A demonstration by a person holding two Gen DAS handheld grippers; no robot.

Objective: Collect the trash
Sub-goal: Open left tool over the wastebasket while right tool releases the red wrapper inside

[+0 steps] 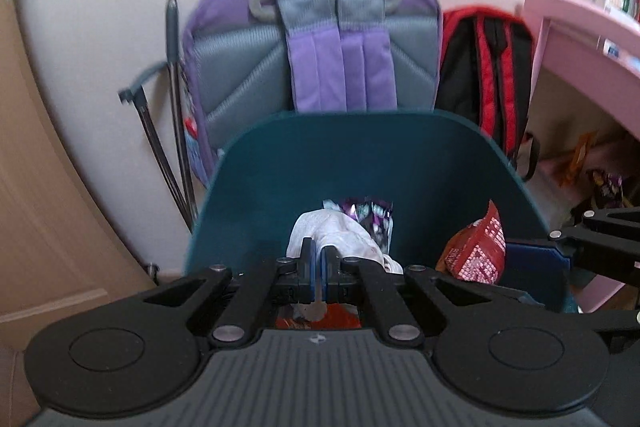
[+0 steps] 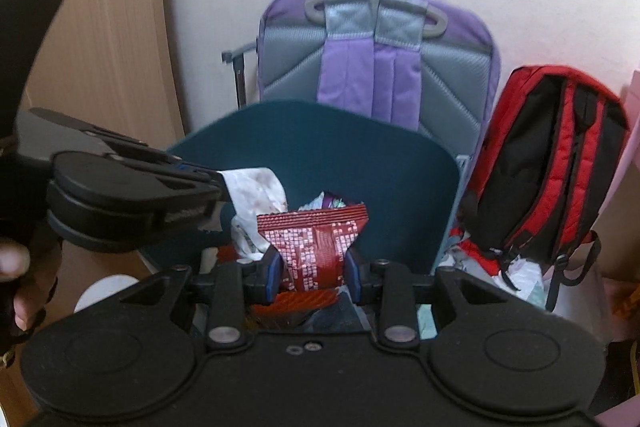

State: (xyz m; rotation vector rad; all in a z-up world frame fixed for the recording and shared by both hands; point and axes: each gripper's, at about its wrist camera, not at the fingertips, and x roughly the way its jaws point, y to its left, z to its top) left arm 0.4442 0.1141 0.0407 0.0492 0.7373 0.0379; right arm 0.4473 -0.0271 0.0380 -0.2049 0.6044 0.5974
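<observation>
Two backpacks (image 2: 376, 67), one bin (image 2: 320, 147), two wrappers (image 2: 316, 247).

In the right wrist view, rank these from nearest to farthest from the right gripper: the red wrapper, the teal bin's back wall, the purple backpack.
1. Red wrapper: clamped in the right gripper.
2. Teal bin: its back wall rises just behind the wrapper.
3. Purple backpack: against the wall, behind the bin.

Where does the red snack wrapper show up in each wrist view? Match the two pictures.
Left wrist view: red snack wrapper at lower right, over the teal bin.
Right wrist view: wrapper at centre, clamped in the right gripper.
Shared landmark: purple backpack against the wall behind the bin.
</observation>
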